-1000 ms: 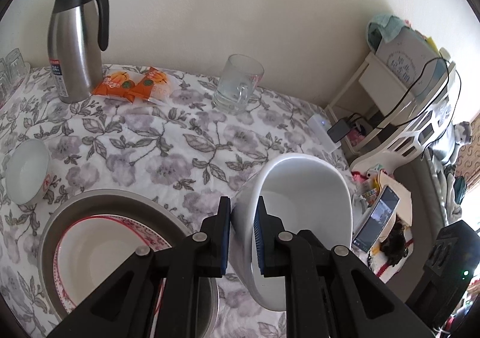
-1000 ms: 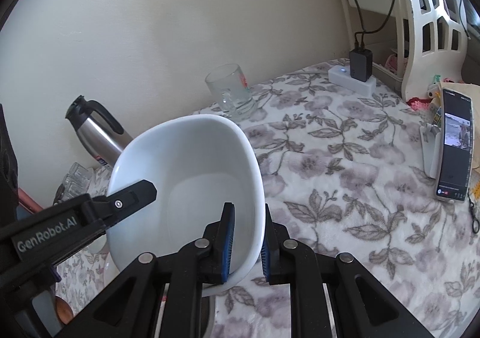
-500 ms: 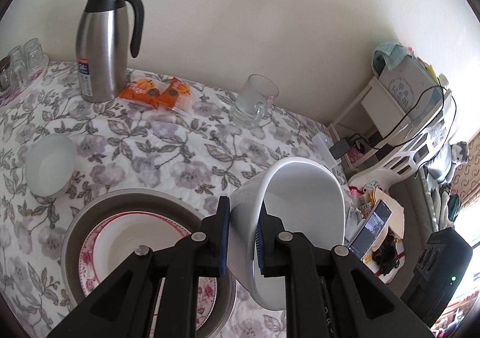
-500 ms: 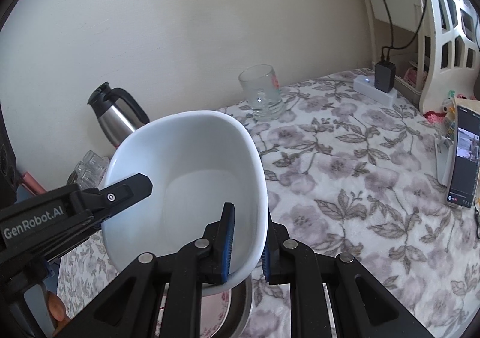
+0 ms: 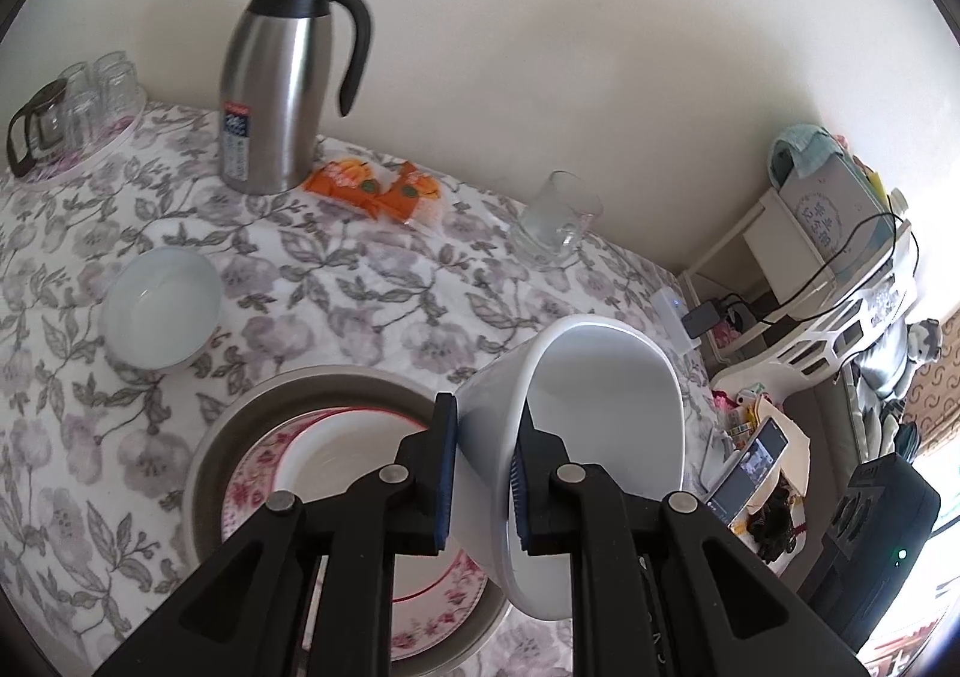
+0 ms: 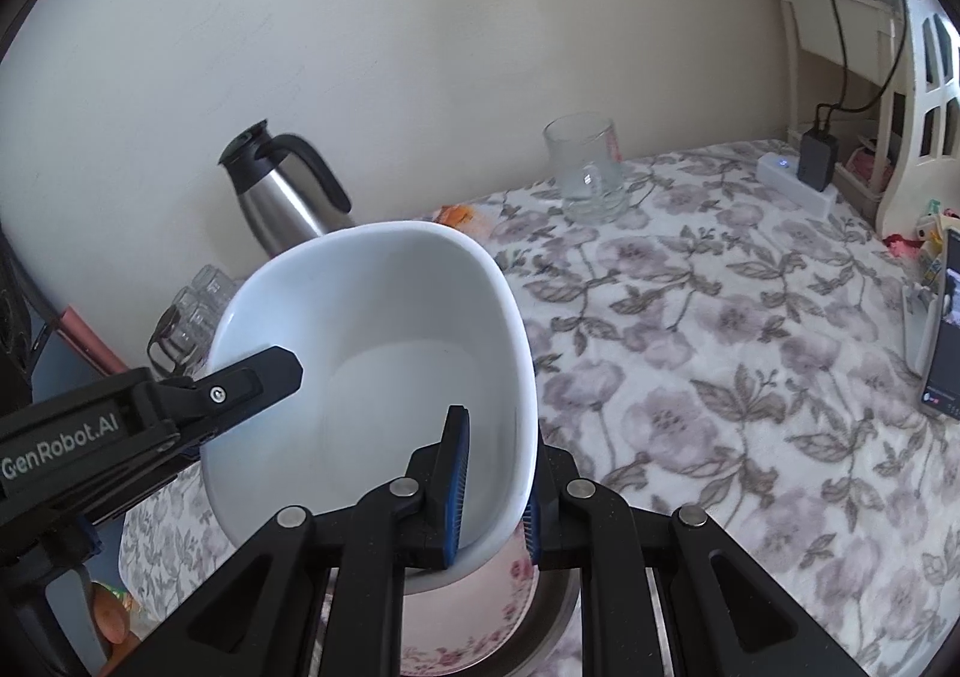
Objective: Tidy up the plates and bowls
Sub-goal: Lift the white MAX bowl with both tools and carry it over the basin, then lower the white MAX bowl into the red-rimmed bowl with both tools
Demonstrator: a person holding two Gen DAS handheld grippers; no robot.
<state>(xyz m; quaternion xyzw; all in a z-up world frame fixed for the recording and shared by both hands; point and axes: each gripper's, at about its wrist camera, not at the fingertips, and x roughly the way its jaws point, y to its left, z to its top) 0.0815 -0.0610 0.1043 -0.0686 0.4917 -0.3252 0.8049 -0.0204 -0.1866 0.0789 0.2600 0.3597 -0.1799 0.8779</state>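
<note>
You have both tools, left (image 5: 483, 470) and right (image 6: 493, 488), clamped on the bowl's (image 6: 384, 341) rim; uneven lowering could chip the plate (image 5: 276, 455) beneath.

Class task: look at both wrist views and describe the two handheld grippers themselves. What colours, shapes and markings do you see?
Both the left gripper and the right gripper are matte black, with angular linkage arms joined by round silver rivets. Their fingers carry ribbed blue pads. In the right wrist view, the left gripper's side bears white lettering reading "GenRobot.AI". No cables or sleeves show.
</note>
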